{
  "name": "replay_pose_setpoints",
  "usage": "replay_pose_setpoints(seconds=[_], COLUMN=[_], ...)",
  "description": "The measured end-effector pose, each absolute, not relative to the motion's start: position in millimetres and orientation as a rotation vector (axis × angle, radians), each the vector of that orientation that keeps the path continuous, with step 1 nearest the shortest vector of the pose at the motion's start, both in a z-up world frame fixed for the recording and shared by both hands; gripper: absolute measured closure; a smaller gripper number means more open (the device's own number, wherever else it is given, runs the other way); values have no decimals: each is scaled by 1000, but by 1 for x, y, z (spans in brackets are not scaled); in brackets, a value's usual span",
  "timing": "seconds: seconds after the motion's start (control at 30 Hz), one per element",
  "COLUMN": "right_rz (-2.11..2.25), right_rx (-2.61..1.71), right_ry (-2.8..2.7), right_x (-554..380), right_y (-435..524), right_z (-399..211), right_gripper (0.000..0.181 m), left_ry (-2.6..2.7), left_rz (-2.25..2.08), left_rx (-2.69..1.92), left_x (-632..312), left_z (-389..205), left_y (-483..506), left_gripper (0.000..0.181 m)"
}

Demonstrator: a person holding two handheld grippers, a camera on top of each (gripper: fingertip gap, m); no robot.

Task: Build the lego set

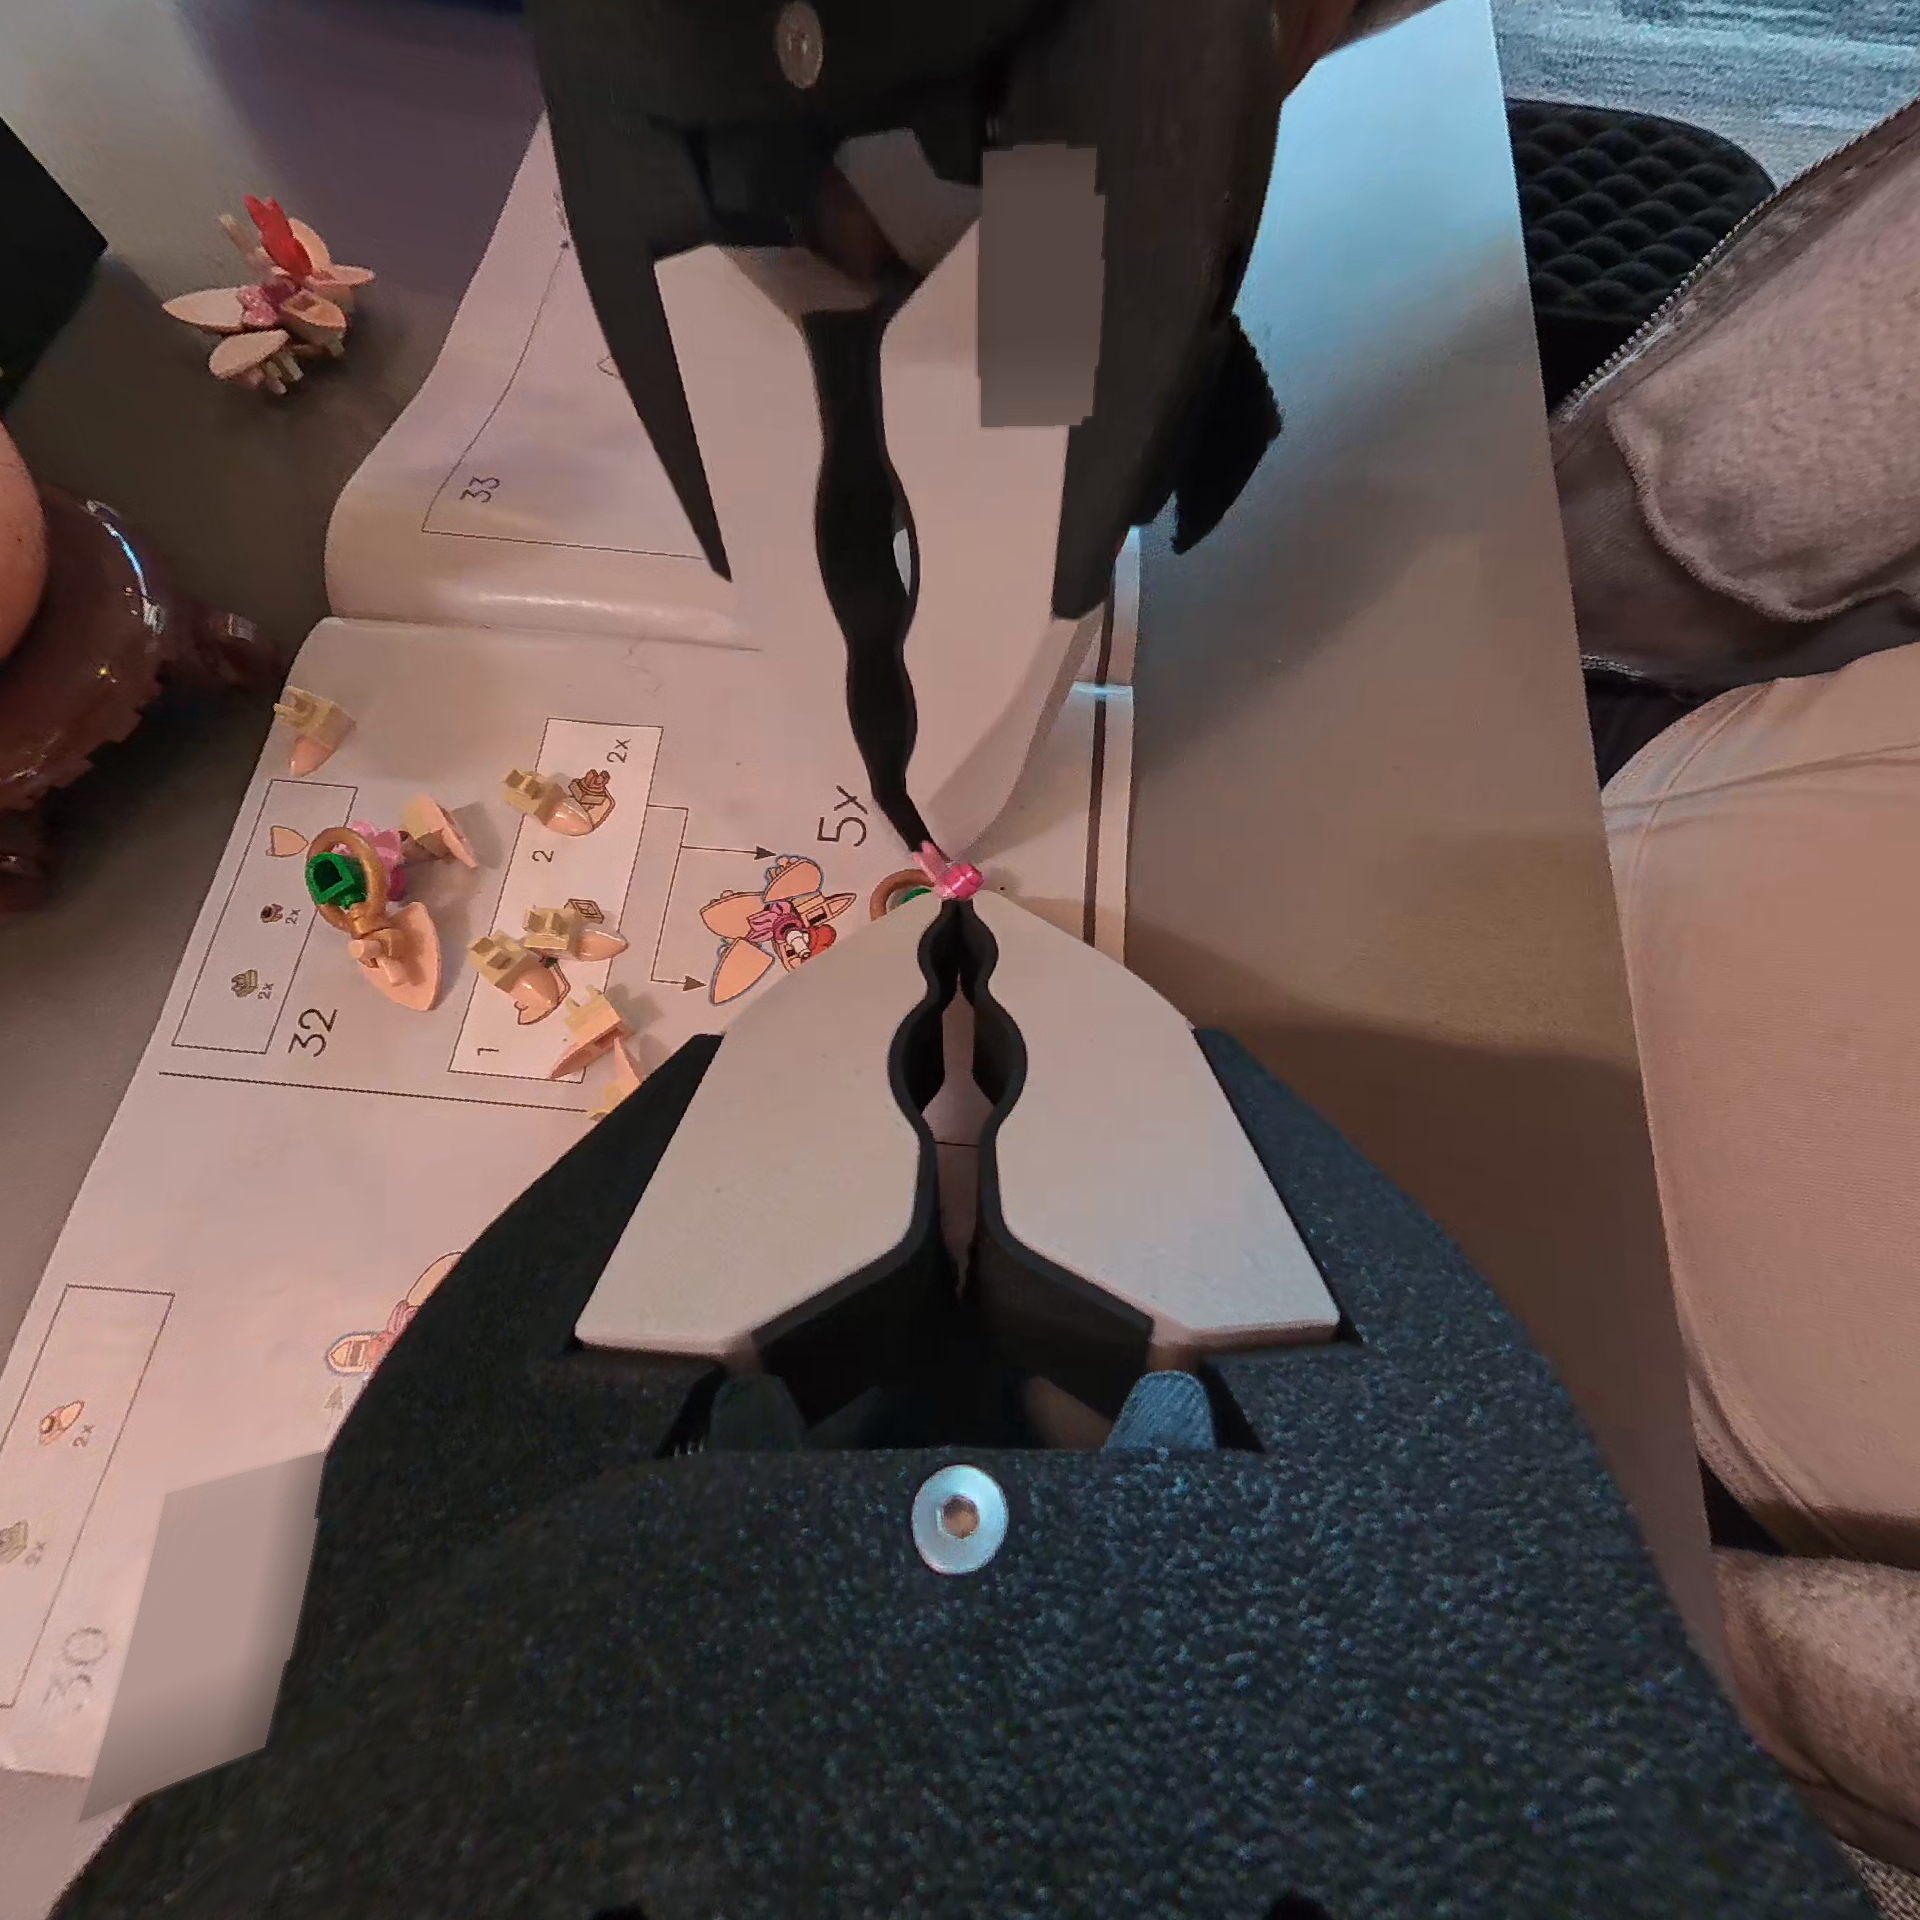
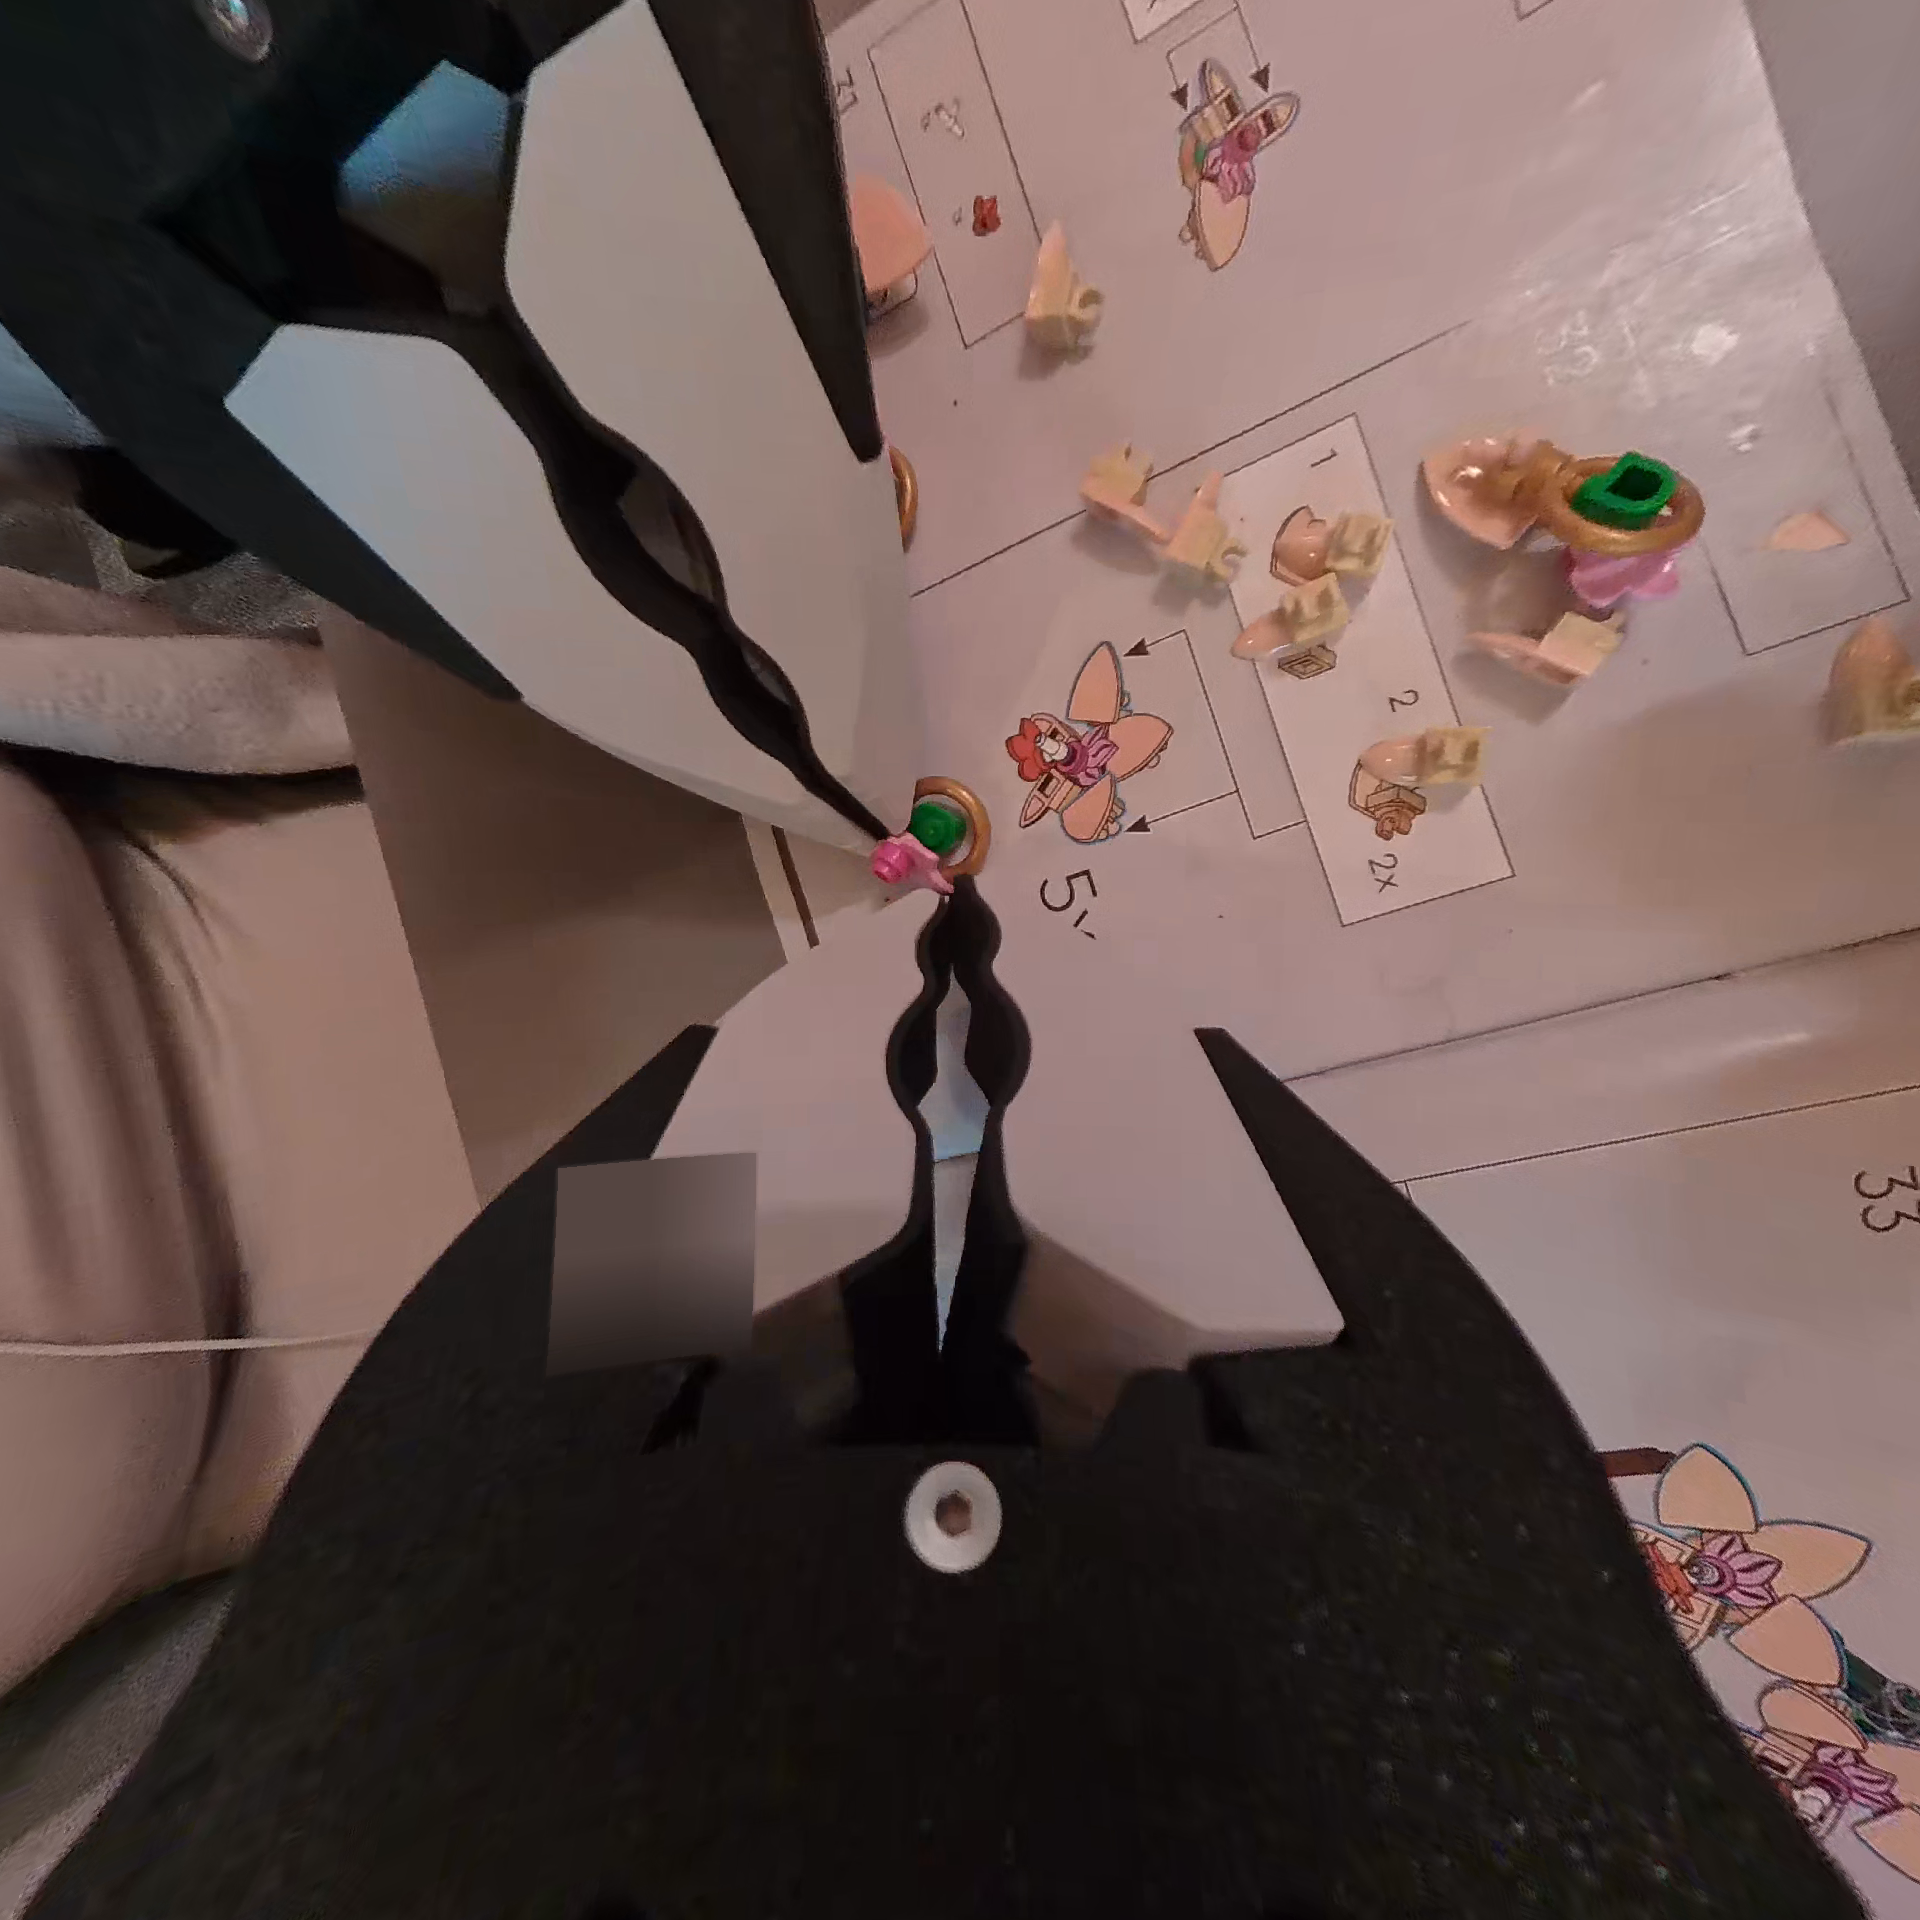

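A tiny assembly of a pink flower piece (image 1: pixel 956 878), a green stud (image 2: pixel 933 826) and a gold ring (image 2: pixel 971 821) hangs just above the open instruction booklet (image 1: pixel 260 1195). My left gripper (image 1: pixel 951 909) is shut with its tips on the pink flower (image 2: pixel 902 860). My right gripper (image 2: pixel 951 896) comes from the opposite side, shut, with its tips touching the same assembly. In the left wrist view the right gripper (image 1: pixel 920 840) reaches down from the top. In the right wrist view the left gripper (image 2: pixel 878 831) enters from the upper left.
On the booklet (image 2: pixel 1558 987) lie a part-built flower with gold ring and green piece (image 1: pixel 358 894) (image 2: pixel 1600 509) and several loose peach petals with tan clips (image 1: pixel 540 935) (image 2: pixel 1320 561). A finished flower (image 1: pixel 275 291) stands far left. A person's beige trousers (image 1: pixel 1766 1039) border the table edge. Less than 4 cm separates the two grippers' tips.
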State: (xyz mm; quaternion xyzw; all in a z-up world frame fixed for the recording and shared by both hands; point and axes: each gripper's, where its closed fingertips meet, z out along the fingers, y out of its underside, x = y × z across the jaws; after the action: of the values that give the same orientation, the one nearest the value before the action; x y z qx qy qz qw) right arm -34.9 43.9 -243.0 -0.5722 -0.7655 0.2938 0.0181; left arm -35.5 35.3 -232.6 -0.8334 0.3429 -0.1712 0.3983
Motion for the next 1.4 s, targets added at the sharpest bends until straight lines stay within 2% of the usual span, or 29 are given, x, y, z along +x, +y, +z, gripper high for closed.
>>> replay_pose_setpoints(seconds=[0.13, 0.33, 0.37, 0.4, 0.5, 0.63, 0.77, 1.17, 1.4], right_rz=[1083, 1105, 1104, 1100, 1055, 1020, 990, 961, 1007], right_rx=[-1816, -1775, -1724, -1662, -1518, -1332, -1192, -1160, -1198], right_ry=[-2322, -2404, -2430, -2444, -2455, -2417, -2326, -2448, -2370], right_x=[-35, -20, -18, -17, -16, -22, -40, -55, -53], right_y=[44, 44, 43, 41, 40, 38, 41, 30, 43], right_z=[-229, -231, -232, -232, -231, -221, -210, -235, -218], right_gripper=[181, 181, 181, 171, 169, 169, 177, 179, 174], left_ry=[870, 879, 875, 883, 903, 916, 966, 812, 814], left_rz=[-449, -504, -521, -533, -504, -405, -271, -248, -213], left_rx=[-2112, -2078, -2061, -2041, -2005, -2065, -2113, -2245, -2168], left_x=[-36, -35, -36, -37, -46, -58, -55, -58, -66], left_z=[-232, -224, -220, -215, -200, -209, -226, -240, -221], left_y=[34, 29, 27, 24, 17, 14, 22, 32, 31], left_gripper=[181, 181, 174, 173, 166, 170, 173, 172, 173])
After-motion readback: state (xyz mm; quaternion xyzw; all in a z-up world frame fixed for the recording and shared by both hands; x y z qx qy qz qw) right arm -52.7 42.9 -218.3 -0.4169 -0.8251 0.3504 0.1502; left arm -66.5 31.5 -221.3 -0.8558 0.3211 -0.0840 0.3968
